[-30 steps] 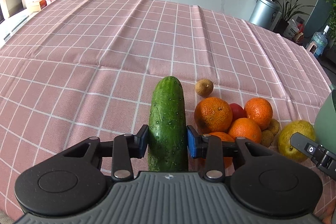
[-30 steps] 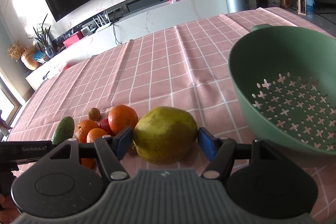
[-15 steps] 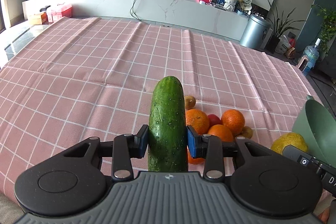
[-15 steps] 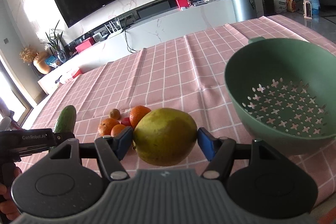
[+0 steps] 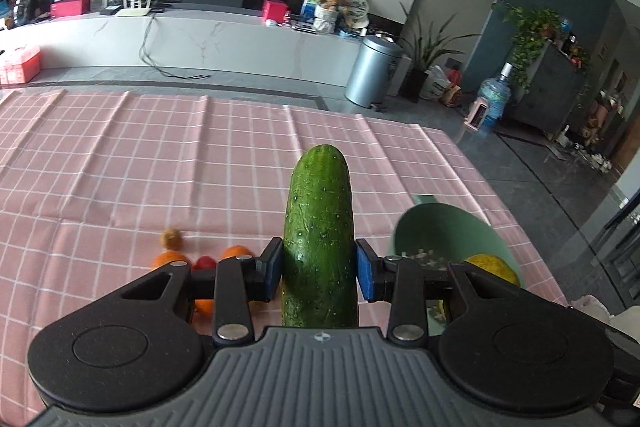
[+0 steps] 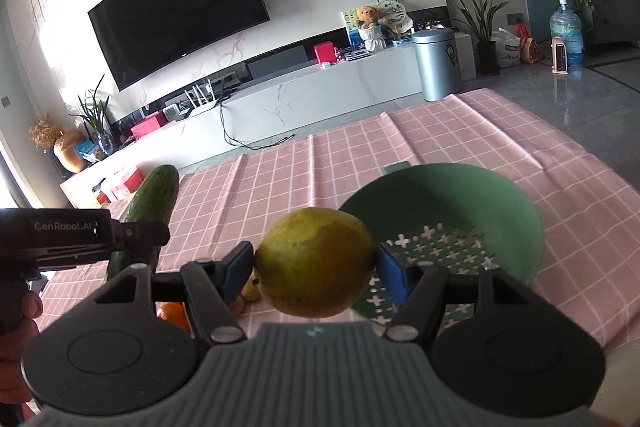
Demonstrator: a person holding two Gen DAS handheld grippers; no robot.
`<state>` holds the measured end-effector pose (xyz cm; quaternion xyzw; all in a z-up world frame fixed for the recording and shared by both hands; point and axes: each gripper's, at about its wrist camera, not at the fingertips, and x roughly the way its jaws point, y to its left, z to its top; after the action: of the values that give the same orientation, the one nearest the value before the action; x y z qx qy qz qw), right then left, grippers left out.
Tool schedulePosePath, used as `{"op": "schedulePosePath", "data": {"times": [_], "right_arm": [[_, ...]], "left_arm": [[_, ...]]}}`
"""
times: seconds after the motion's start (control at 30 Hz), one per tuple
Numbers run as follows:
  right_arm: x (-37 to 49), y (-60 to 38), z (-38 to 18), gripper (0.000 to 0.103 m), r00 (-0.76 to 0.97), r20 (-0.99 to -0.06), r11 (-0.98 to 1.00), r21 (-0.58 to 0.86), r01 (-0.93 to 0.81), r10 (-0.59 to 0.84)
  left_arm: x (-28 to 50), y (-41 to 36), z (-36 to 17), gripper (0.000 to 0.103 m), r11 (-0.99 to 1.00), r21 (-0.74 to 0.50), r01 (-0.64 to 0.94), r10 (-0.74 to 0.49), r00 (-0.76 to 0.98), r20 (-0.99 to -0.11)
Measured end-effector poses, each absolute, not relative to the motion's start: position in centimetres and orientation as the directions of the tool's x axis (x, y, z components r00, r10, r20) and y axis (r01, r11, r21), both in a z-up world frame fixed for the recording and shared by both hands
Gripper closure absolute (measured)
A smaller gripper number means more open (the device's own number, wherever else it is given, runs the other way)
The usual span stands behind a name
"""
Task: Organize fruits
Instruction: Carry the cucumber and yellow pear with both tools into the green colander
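Note:
My left gripper (image 5: 319, 275) is shut on a green cucumber (image 5: 319, 227) that sticks out forward, lifted above the pink checked tablecloth (image 5: 140, 163). My right gripper (image 6: 316, 273) is shut on a yellow-green round fruit (image 6: 316, 263), held above the cloth just left of the green colander (image 6: 460, 203). The colander (image 5: 448, 231) is empty in the right wrist view. The cucumber (image 6: 154, 199) and the left gripper's body show at the left of the right wrist view. Oranges (image 5: 170, 259), a small red fruit (image 5: 205, 261) and a small brown fruit (image 5: 172, 238) lie on the cloth below left.
The table's far edge (image 5: 240, 99) and right edge (image 5: 500, 195) drop to a grey floor. Beyond stand a white TV bench (image 6: 320, 87), a metal bin (image 5: 374, 71), plants and a water bottle (image 6: 566, 27). A person's hand (image 6: 20, 315) holds the left gripper.
Both grippers have risen and swung right, each keeping its fruit. The fruit pile now sits lower left in the left wrist view, and the colander has come into view beside the cucumber.

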<state>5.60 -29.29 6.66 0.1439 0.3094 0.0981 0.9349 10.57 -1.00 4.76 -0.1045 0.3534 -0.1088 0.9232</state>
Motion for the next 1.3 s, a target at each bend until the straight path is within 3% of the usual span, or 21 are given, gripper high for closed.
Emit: {"op": "schedulePosePath", "data": {"times": [0.33,0.8,1.3], "right_arm": [[9.6,-35.2,6.5,0.039,0.738,-0.638,0.967,0.241,-0.079,0.220],[14.7,-34.4,1.2,0.039,0.557,-0.798,0.963,0.101,-0.250,0.228],[16.3,-33.9,-1.1,0.039,0.466,-0.859,0.949,0.067,-0.307,0.211]], "left_arm": [[15.5,-9.5,3.7,0.061,0.910,-0.295,0.292,-0.414,0.598,-0.686],[18.9,-15.6,0.0,0.061,0.895,-0.168,0.413,-0.345,0.405,-0.847],[20.8,-17.9,-2.6,0.061,0.868,-0.134,0.478,-0.289,0.266,-0.920]]}}
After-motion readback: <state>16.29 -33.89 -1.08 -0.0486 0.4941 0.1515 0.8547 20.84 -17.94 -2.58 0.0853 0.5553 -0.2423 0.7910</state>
